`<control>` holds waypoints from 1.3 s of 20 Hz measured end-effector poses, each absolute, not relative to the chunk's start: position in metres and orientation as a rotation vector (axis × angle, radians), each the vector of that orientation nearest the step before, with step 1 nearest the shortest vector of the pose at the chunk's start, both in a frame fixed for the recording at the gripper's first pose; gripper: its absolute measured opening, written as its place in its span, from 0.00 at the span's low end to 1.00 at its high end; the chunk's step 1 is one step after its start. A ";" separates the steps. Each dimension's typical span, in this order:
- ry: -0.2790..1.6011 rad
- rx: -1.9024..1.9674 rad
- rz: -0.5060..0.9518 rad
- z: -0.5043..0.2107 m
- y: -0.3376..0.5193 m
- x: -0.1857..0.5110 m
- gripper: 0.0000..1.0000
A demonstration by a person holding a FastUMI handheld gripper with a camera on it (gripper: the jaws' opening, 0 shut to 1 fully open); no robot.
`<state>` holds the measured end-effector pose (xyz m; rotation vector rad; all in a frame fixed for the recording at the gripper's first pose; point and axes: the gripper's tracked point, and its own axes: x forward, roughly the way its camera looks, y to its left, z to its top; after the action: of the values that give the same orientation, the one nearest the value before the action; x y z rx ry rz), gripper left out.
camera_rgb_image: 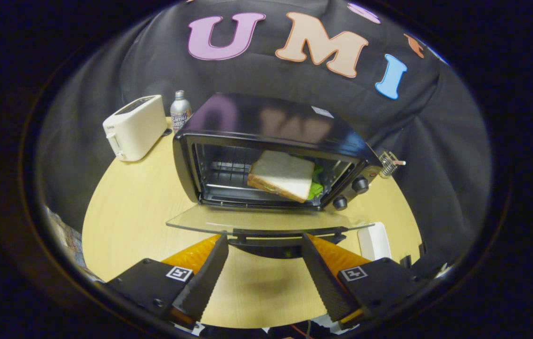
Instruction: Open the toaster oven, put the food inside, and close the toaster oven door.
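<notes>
One sandwich [281, 176] is sitting inside the toaster oven [266, 150], lying tilted on the wire rack toward the right half of the cavity; it is showing pale bread on top, a browner crust along its near edge, and green leaf poking out at its right side. The toaster oven is standing on the table [129, 207], dark and glossy, its top reflecting the booth wall behind; two round knobs [350, 193] are showing on its right front panel. The glass door [266, 221] is hanging fully open, lying flat and level toward the near side; its dark handle [285, 238] is running along the near edge, just ahead of the fingertips.

The gripper [265, 245] is hovering at the door's near edge; its jaws are spread wide apart and are pinching nothing, one finger on either side of the handle's middle.

The table is round, pale wood in finish; at its far left a white pop-up toaster [135, 127] is standing, with a small metal bottle [180, 110] just to its right, beside the oven's far left corner. A white rectangular dish [373, 241] is resting to the right of the open door; a small wire item [389, 162] is showing at the far right behind the oven, too small to identify. Black cloth is draping the booth all around.
</notes>
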<state>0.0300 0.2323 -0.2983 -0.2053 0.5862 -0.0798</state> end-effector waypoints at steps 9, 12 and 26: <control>0.434 -0.222 -0.077 -0.257 0.239 0.079 1.00; 0.398 -0.221 -0.085 -0.249 0.241 0.097 1.00; 0.260 0.002 0.027 -0.198 0.254 0.121 1.00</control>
<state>0.1207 0.2536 -0.1983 0.0021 0.2600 0.0266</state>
